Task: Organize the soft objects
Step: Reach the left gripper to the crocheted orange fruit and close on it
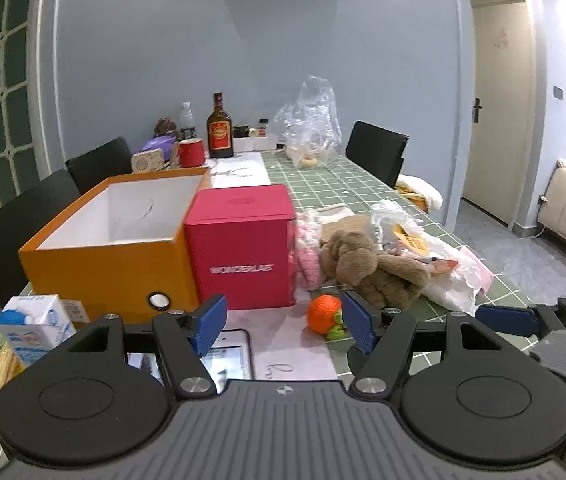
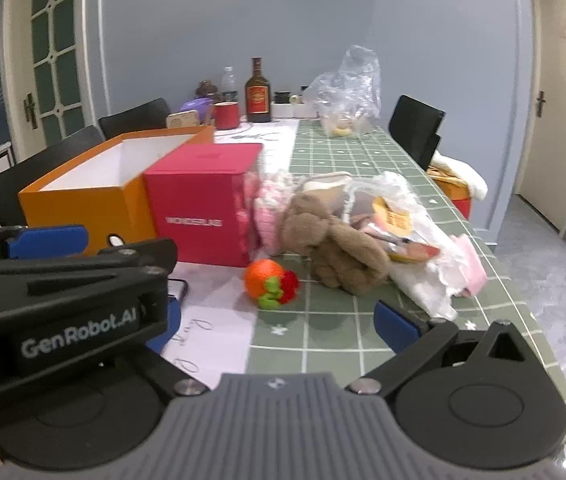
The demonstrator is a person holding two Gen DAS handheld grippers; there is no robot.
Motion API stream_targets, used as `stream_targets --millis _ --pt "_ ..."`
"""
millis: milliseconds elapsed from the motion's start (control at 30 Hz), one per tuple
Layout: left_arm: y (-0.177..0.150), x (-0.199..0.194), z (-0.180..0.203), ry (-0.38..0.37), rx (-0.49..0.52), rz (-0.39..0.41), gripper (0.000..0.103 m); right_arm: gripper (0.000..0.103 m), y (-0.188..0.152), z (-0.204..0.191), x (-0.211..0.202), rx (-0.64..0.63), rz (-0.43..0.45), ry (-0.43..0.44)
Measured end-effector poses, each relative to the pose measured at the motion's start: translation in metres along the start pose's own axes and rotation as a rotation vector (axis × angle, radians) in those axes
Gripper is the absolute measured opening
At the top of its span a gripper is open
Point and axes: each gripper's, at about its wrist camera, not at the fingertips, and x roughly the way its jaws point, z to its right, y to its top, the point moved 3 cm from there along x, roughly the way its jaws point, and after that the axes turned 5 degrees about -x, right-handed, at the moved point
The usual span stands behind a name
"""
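Left wrist view: one left gripper (image 1: 285, 324) hovers low over a tabletop (image 1: 335, 184) covered in a green checked cloth, its two blue fingers (image 1: 211, 322) spread apart with nothing between them. Just beyond the fingers lies one small orange knitted toy (image 1: 324, 314) with a green and red bit at its side. Behind it sits one brown plush toy (image 1: 371, 268), slumped against one pink knitted item (image 1: 307, 256) and a heap of white crumpled bags (image 1: 443, 264); these soft things lie loose on the tabletop, none in a box. There are two boxes side by side and touching: one open orange box (image 1: 103, 264), its white inside showing nothing but part of it is hidden, and one closed red box (image 1: 243, 240) with white lettering. At the far end stand one dark bottle (image 1: 219, 130), one red mug (image 1: 191, 152) and one clear plastic bag (image 1: 311, 120) holding something pale. Three black chairs (image 1: 377, 152) are around the table, two on the left, one on the right. One milk carton (image 1: 35, 324) stands at the near left. In the right wrist view, one blue finger of the right gripper (image 2: 283, 330) shows clearly and the other is mostly hidden behind the left gripper, yet they stand well apart, holding nothing.
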Motion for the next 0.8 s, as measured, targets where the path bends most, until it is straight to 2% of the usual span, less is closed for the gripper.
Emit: stream_targets --millis 100,200,300,467,533,600,633,733,800 --pt "-0.009 0.006 0.012 -0.003 -0.003 0.035 0.077 0.1 -0.013 0.015 0.0 -0.005 0.008 -0.016" --pt "-0.023 0.015 0.019 0.015 0.011 0.037 0.077 0.1 -0.025 0.033 0.005 -0.032 0.009 -0.15" --pt "-0.034 0.021 0.027 0.034 0.057 0.06 0.077 0.1 -0.035 0.056 0.014 -0.019 0.006 -0.217" --pt "-0.046 0.041 0.033 -0.012 0.04 0.048 0.078 0.1 -0.047 0.095 0.031 -0.013 0.018 -0.284" --pt "-0.05 0.051 0.038 -0.018 0.046 0.054 0.078 0.101 -0.047 0.105 0.034 -0.025 0.049 -0.279" --pt "-0.053 0.062 0.046 0.004 0.057 0.063 0.078 0.1 -0.046 0.111 0.038 -0.065 0.08 -0.229" --pt "-0.053 0.068 0.049 0.016 0.062 0.065 0.078 0.1 -0.047 0.114 0.038 -0.095 0.08 -0.231" --pt "-0.053 0.085 0.062 0.06 0.077 0.069 0.078 0.1 -0.05 0.132 0.035 -0.127 0.081 -0.304" --pt "-0.05 0.097 0.068 0.099 0.074 0.063 0.078 0.1 -0.051 0.144 0.035 -0.087 0.089 -0.307"
